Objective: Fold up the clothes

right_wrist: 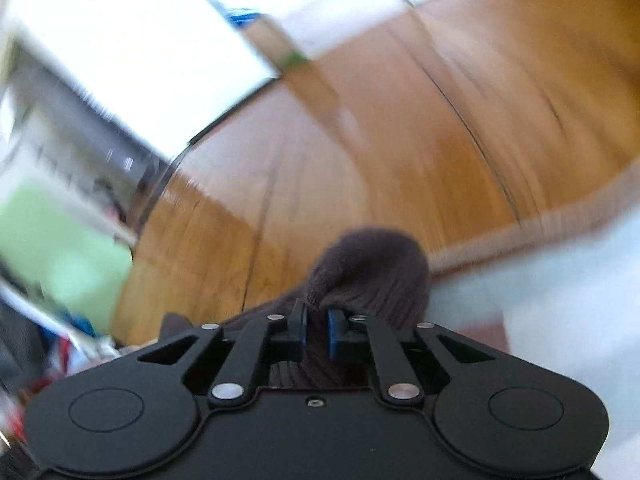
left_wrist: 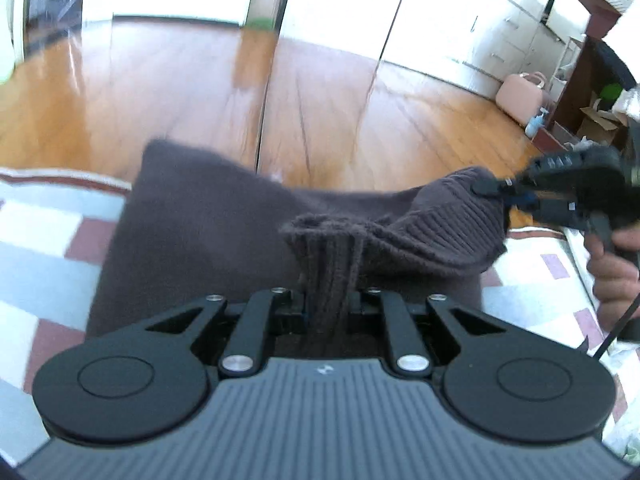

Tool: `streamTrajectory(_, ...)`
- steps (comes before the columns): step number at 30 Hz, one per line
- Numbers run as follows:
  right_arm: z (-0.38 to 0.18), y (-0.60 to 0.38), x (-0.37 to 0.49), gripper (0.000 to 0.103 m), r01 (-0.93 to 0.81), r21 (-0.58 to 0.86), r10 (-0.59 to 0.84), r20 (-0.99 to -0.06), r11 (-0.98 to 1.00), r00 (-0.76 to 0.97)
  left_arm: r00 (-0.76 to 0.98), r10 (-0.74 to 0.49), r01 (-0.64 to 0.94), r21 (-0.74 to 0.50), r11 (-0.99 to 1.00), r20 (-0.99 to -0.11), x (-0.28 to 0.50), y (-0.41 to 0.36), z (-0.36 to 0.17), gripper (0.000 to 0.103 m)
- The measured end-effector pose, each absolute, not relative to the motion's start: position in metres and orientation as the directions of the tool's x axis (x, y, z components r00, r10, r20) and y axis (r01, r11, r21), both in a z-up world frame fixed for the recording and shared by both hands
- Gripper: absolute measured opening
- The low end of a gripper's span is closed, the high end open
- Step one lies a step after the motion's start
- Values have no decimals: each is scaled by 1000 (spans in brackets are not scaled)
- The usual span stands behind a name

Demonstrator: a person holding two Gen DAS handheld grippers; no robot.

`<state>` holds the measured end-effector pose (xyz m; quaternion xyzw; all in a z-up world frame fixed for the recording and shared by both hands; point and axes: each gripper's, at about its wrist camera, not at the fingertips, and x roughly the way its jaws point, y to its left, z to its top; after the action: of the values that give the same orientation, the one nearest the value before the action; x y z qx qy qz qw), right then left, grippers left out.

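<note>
A: Both tongs are clamped on knit. The left gripper has its jaws pinched on a bunched ribbed strip of the brown sweater, and the right gripper bites the ribbed hem further along the same edge.

B: Why two grips on one edge?

A: Likely so the hem comes up as a straight line and can be carried over the body for a fold (one grip alone would let it sag).

B: And where is the sweater itself?

A: Mostly flat on the checked blanket, its far end reaching the blanket's far edge by the wooden floor. Only the near hem is raised.

B: The right wrist view?

A: Blurred, but its blue pads show with brown knit squeezed between them.

B: Risk?

A: I'd guess the loose ribbing may stretch or slip if the hands pull apart.
</note>
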<state>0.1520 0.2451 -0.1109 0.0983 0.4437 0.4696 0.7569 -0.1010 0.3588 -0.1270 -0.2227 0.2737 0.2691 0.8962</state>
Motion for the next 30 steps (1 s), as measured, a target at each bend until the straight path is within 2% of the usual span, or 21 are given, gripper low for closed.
streamTrajectory(1, -98, 249, 150, 12, -656, 541, 801, -574, 527, 170, 710, 380, -605, -237, 760, -593, -105, 352, -117, 12)
streamTrajectory(3, -74, 262, 150, 11, -701, 519, 820, -548, 490, 167, 686, 462, -618, -114, 778, -562, -114, 330, -92, 10)
streamTrajectory(6, -39, 294, 146, 11, -764, 498, 855, -501, 410, 132, 691, 544, -656, -96, 749, -475, -148, 304, -50, 9)
streamTrajectory(7, -31, 310, 139, 11, -790, 489, 866, -489, 369, 103, 684, 558, -679, -129, 723, -470, -159, 300, -44, 9)
streamTrajectory(9, -17, 343, 125, 11, -839, 462, 877, -478, 289, 39, 626, 577, -745, -183, 642, -524, -173, 299, -50, 9)
streamTrajectory(10, -17, 360, 116, 12, -863, 434, 863, -505, 259, 6, 586, 581, -780, -199, 593, -565, -177, 301, -59, 9)
streamTrajectory(11, -20, 380, 105, 18, -883, 401, 836, -548, 244, -18, 545, 546, -811, -234, 536, -637, -181, 309, -77, 10)
streamTrajectory(12, -24, 398, 93, 26, -899, 366, 802, -596, 241, -27, 504, 494, -839, -267, 474, -709, -184, 319, -96, 10)
streamTrajectory(13, -29, 412, 81, 30, -911, 338, 773, -634, 237, -34, 486, 389, -855, -334, 396, -782, -189, 333, -121, 11)
streamTrajectory(15, -33, 421, 57, 31, -932, 319, 756, -649, 173, -82, 556, 156, -818, -505, 274, -816, -201, 351, -159, 11)
streamTrajectory(16, -32, 417, 44, 34, -940, 317, 765, -634, 127, -111, 590, 130, -798, -550, 247, -797, -208, 353, -162, 12)
streamTrajectory(18, -29, 404, 29, 55, -942, 324, 786, -604, 93, -130, 563, 207, -814, -492, 310, -800, -212, 349, -147, 17)
streamTrajectory(19, -29, 394, 25, 58, -941, 323, 799, -590, 101, -116, 528, 257, -829, -427, 360, -809, -211, 346, -138, 21)
streamTrajectory(21, -34, 365, 24, 60, -946, 294, 807, -587, 134, -68, 465, 309, -855, -330, 399, -830, -203, 342, -132, 22)
streamTrajectory(23, -46, 337, 19, 60, -949, 253, 785, -619, 189, -9, 455, 273, -859, -339, 383, -848, -201, 346, -139, 22)
streamTrajectory(27, -77, 295, 14, 60, -945, 205, 705, -708, 256, 37, 453, 197, -860, -367, 355, -870, -208, 344, -144, 32)
streamTrajectory(30, -96, 280, 8, 60, -959, 143, 660, -749, 244, 55, 467, 218, -853, -370, 369, -857, -222, 348, -125, 32)
